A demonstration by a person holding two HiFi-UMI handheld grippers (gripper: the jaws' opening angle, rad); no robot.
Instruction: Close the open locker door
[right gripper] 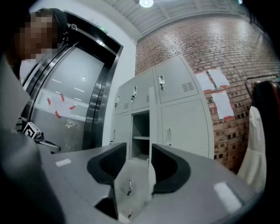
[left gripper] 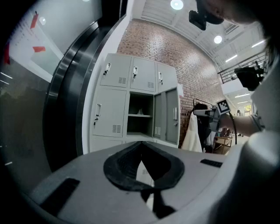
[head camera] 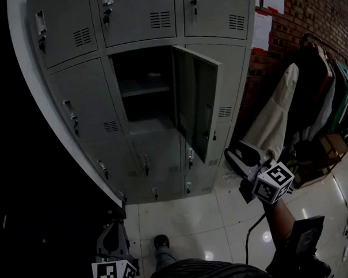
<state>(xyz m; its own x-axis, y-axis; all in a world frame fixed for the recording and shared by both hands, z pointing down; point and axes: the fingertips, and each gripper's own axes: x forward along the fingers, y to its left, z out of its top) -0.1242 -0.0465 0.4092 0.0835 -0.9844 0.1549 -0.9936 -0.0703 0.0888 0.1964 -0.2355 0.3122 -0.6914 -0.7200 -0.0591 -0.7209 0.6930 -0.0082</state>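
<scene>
My right gripper (right gripper: 139,154) is held up toward the lockers (head camera: 80,105), its jaws well apart with nothing between them. It is lined up on the free edge of the open locker door (head camera: 196,100), which stands out from the middle compartment. I judge a push will close it. My left gripper (left gripper: 141,146) hangs low, jaws together, empty.

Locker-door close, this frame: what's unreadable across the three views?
1. Item on the shelf of the open locker: too small and dim in the head and left gripper views to identify.
2. Open door, outer face: turned away in the head view, edge-on in the right gripper view.
3. Papers on the brick wall: print too small in the right gripper view.
</scene>
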